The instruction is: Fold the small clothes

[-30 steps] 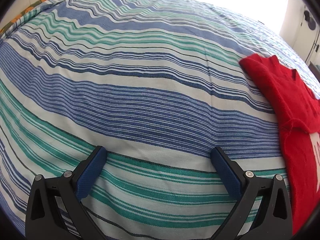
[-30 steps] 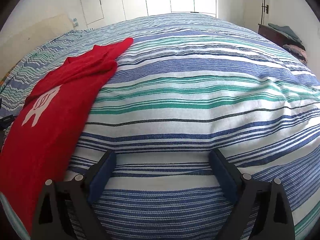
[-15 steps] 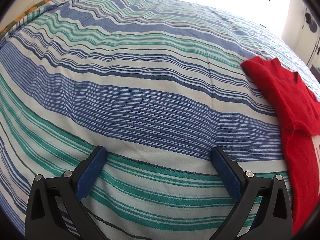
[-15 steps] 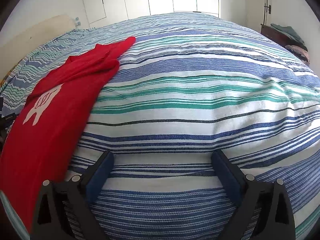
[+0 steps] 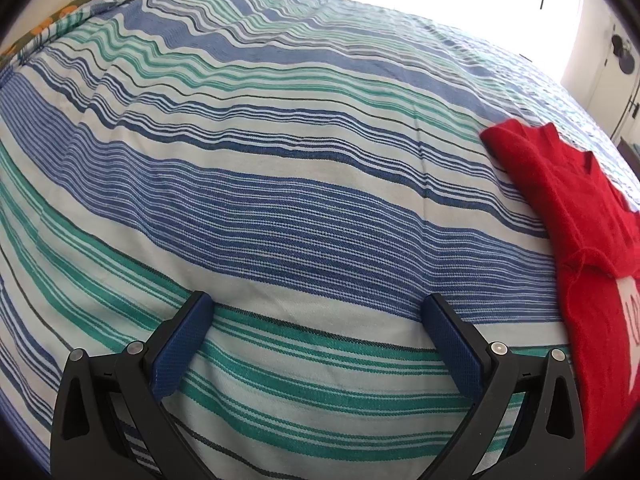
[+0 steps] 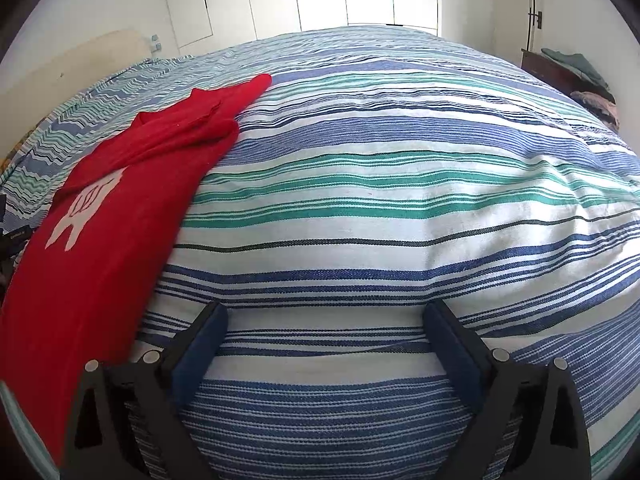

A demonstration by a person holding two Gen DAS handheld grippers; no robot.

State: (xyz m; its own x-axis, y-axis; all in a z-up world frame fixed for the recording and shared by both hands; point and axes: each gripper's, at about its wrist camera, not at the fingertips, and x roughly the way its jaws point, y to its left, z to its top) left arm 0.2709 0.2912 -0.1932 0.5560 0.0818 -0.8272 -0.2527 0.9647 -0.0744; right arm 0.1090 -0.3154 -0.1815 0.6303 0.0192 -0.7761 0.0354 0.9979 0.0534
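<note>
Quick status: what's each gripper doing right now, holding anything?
Left gripper: jaws open, holding nothing, over the striped bedspread.
Right gripper: jaws open, holding nothing; the red shirt lies apart to its left.

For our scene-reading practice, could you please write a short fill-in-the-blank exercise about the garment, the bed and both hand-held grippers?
1. The shirt lying on the bedspread is coloured ____.
2. The jaws of the left hand-held gripper and the right hand-held gripper are both ____.
3. The print on the shirt is coloured ____.
4. In the right wrist view, the shirt lies to the ____ of the gripper.

Missing words: red; open; white; left
</note>
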